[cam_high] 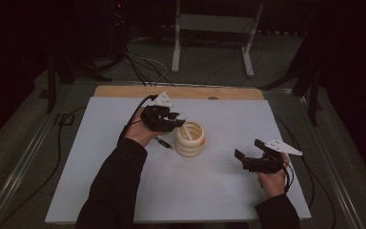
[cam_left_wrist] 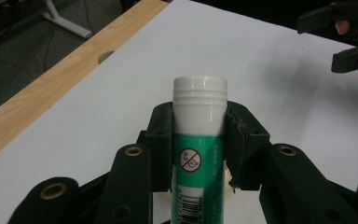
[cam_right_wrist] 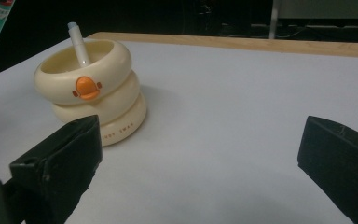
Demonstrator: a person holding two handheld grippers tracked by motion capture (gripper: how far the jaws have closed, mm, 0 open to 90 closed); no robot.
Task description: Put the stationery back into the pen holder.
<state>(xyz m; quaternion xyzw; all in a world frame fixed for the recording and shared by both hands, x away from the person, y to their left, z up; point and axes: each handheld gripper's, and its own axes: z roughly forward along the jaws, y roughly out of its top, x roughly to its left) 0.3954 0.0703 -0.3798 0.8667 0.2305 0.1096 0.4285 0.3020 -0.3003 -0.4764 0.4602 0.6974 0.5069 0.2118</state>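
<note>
My left gripper is shut on a glue stick with a white cap and a green label, which stands upright between the pads. In the high view the left gripper hovers just left of a cream ringed pen holder. The holder has an orange duck beak on its front, and a white pen leans inside it. My right gripper rests low to the right of the holder. Its jaws stand wide open with nothing between them.
A dark pen lies on the white tabletop beside the holder, under my left hand. A wooden strip runs along the table's far edge. Cables and a grey metal stand occupy the floor beyond.
</note>
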